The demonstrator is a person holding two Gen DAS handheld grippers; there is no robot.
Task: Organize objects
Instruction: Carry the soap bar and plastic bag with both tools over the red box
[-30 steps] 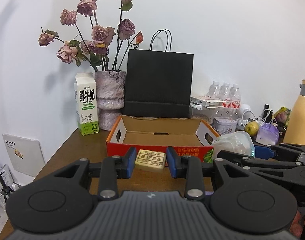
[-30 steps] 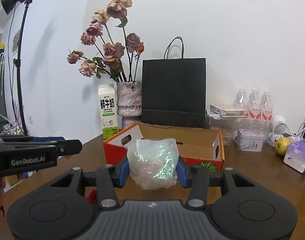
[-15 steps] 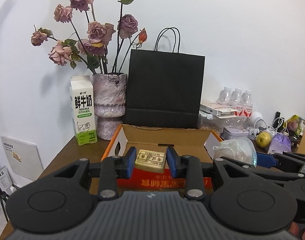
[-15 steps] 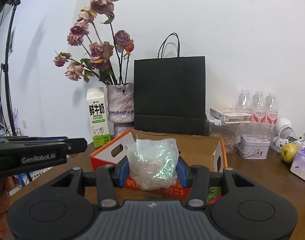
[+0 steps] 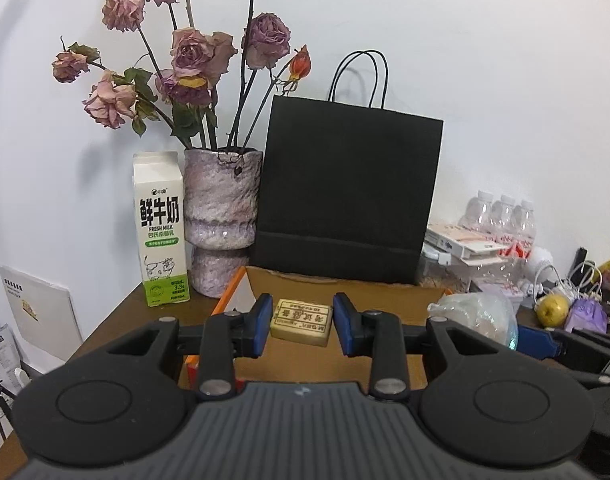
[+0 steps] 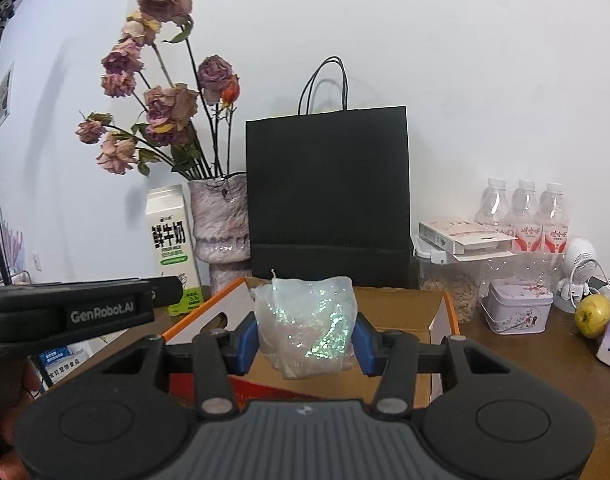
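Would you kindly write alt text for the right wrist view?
The right gripper holds a crinkled iridescent plastic bag above an open cardboard box on a wooden table. Behind stand a black paper bag, a vase of dried roses and a milk carton.

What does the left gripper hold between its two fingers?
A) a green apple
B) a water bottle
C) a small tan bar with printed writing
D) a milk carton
C: in the left wrist view, the left gripper has its blue pads closed on the small tan bar, above the open cardboard box.
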